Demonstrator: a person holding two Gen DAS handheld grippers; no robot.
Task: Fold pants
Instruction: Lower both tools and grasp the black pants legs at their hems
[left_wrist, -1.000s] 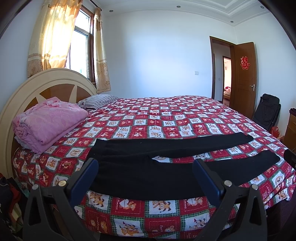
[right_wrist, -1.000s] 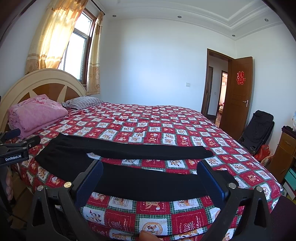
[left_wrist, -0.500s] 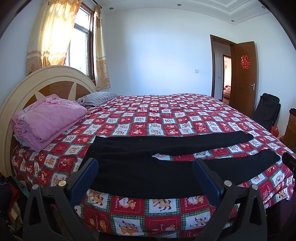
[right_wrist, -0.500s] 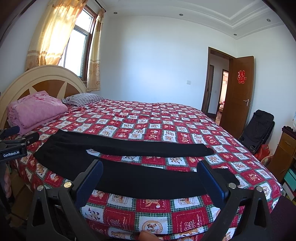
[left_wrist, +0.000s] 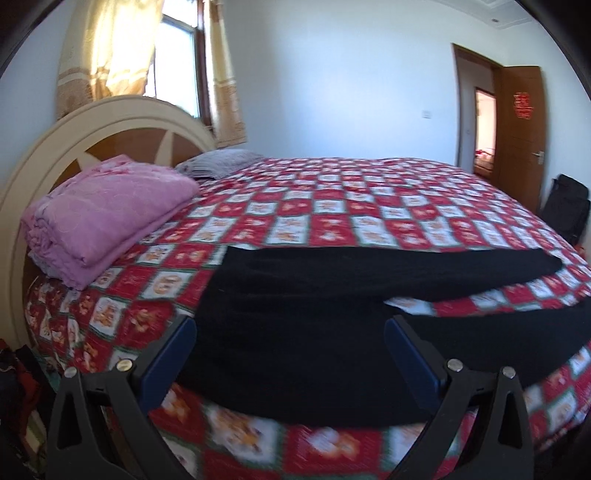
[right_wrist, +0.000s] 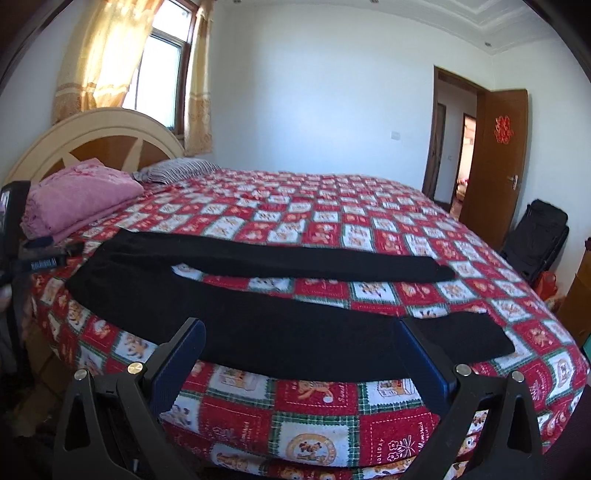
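Two grippers are hovering at the near edge of the bed, each with its jaws spread wide and gripping nothing. Between the fingers of the left gripper (left_wrist: 290, 352) the waist end of the black pants (left_wrist: 332, 306) is filling the lower centre of the left wrist view. Between the fingers of the right gripper (right_wrist: 301, 356) the nearer leg is crossing the lower centre of the right wrist view, its cuff lying at the lower right.

Outward from the jaws, the pants are lying flat on the checked red bedspread (right_wrist: 332, 229), long axis running left to right across both frames, parallel to the bed's near edge. The two legs are splaying apart toward the right, a wedge of bedspread showing between them. The waist is sitting at the left, so the left gripper looks nearer the waistband and the right gripper nearer the cuffs.

Further off, a folded pink blanket (left_wrist: 107, 214) is resting at the left by the headboard (left_wrist: 122, 122), well apart from the pants. A first fold probably means bringing one leg over the other.
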